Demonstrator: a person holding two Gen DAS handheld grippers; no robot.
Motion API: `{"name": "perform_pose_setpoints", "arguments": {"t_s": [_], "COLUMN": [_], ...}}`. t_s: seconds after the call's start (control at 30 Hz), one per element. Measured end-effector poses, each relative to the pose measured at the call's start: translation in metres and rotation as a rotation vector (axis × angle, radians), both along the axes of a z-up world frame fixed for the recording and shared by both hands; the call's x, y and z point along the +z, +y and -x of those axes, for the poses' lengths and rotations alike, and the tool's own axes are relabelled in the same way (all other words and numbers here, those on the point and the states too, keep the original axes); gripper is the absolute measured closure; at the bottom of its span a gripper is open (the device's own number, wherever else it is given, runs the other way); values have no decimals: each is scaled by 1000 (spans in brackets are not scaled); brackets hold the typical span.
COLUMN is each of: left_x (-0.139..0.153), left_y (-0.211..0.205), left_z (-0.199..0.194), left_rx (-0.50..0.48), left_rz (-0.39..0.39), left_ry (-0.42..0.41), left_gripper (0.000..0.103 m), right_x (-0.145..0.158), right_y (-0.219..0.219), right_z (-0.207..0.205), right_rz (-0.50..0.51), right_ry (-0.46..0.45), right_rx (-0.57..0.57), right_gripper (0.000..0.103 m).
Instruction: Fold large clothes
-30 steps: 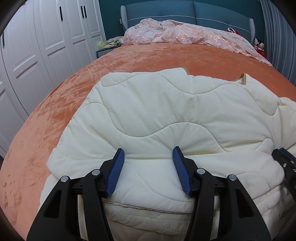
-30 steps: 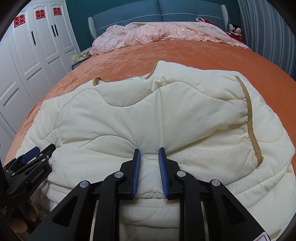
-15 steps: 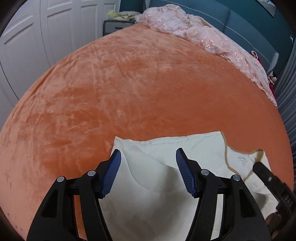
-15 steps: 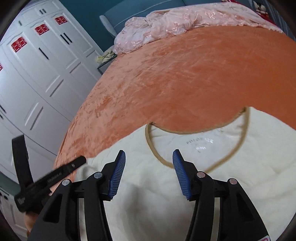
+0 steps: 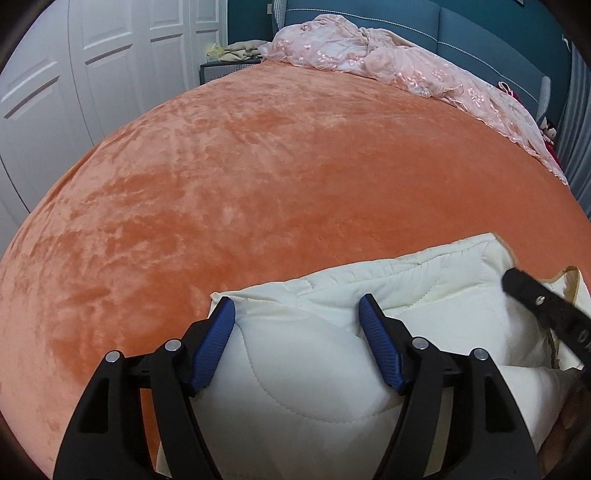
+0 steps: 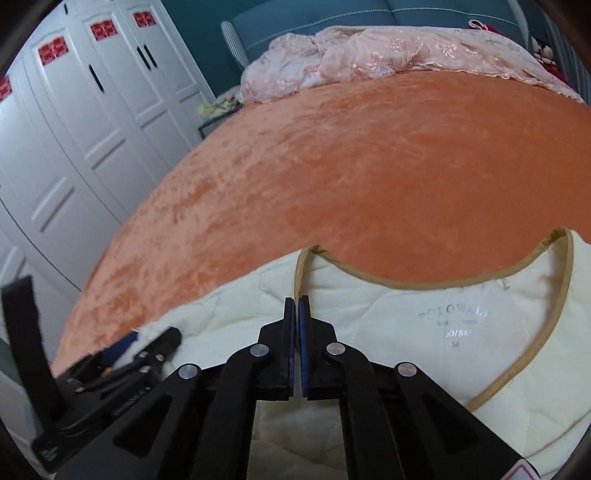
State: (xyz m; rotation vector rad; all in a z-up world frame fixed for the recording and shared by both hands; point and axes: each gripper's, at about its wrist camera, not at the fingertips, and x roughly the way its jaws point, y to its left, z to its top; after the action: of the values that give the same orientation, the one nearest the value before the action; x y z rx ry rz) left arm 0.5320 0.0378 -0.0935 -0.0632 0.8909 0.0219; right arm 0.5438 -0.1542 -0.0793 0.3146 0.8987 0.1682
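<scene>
Left wrist view: the left gripper (image 5: 297,325) occupies the lower centre, its 2 blue pads (image 5: 218,343) spread apart with a bulge of the cream quilted garment (image 5: 314,387) lying between them; the left pad sits at the garment's edge, and whether either pad presses the cloth cannot be told; its jaws have just been opening. The garment fills the lower centre and lower right of the frame, resting on the orange velvet bedspread (image 5: 258,166), which covers the whole middle of the frame; the black body of the right gripper (image 5: 546,306) crosses the right edge, over the garment's tan-trimmed border.

Right wrist view: the right gripper (image 6: 297,314) is clenched, its jaws having just been closing, pads nearly meeting at lower centre just below the tan neckline trim (image 6: 417,286); whether cloth is pinched between them cannot be told; a printed label (image 6: 456,321) shows inside the collar at right; the left gripper appears at lower left, over the garment's edge.

Surroundings: a crumpled pink lace cover (image 6: 369,55) lies along the top; a blue headboard (image 6: 332,14) stands behind it; white wardrobe doors (image 6: 74,129) bearing red stickers (image 6: 51,50) fill the upper left; a small nightstand (image 5: 225,68) piled with cloth stands between wardrobe and bed.
</scene>
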Motion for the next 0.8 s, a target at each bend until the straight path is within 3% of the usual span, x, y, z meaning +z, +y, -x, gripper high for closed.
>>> {"name": "perform_pose_setpoints", "arguments": {"t_s": [0.1,0.23,0.33,0.4,0.47,0.53,0.57,0.63,0.7,0.8], "left_x": [-2,-6,-7,-5,3,23,40,72,86,81], "left_y": [-1,-5,-8,-9,-9,-8,-11,-27,-60,-125], "left_z": [-1,-3,-4,-4,-3,8,20,37,35,19], "left_rx": [4,11,17,25,49,119,103,-25,-161,-329], "left_rz": [-10,-37,-59,-76,-108,-176,-151,-12,83,206], "left_ry": [-10,-19,-18,-11,-1,-45,-111,-187,-150,-38], "left_gripper": [35,31,30,29,28,30,30,27,13,13], "right_x": [-16,-20,-17,-4,19,38,44,52,48,21], "right_y": [-2,7,-2,-21,-56,-96,-116,-155,-193,-232], "right_z": [-11,-10,-3,10,31,48,55,66,71,64], "right_rz": [-1,67,36,2,-64,-99,-101,-68,-25,-126], "right_ry": [64,48,21,-38,-109,-133,-136,-140,-102,37], "right_rx": [-8,-17,-43,-136,-272,-335,-341,-356,-389,-385], "right_gripper": [101,103,103,99,84,79,73,63,60,61]}}
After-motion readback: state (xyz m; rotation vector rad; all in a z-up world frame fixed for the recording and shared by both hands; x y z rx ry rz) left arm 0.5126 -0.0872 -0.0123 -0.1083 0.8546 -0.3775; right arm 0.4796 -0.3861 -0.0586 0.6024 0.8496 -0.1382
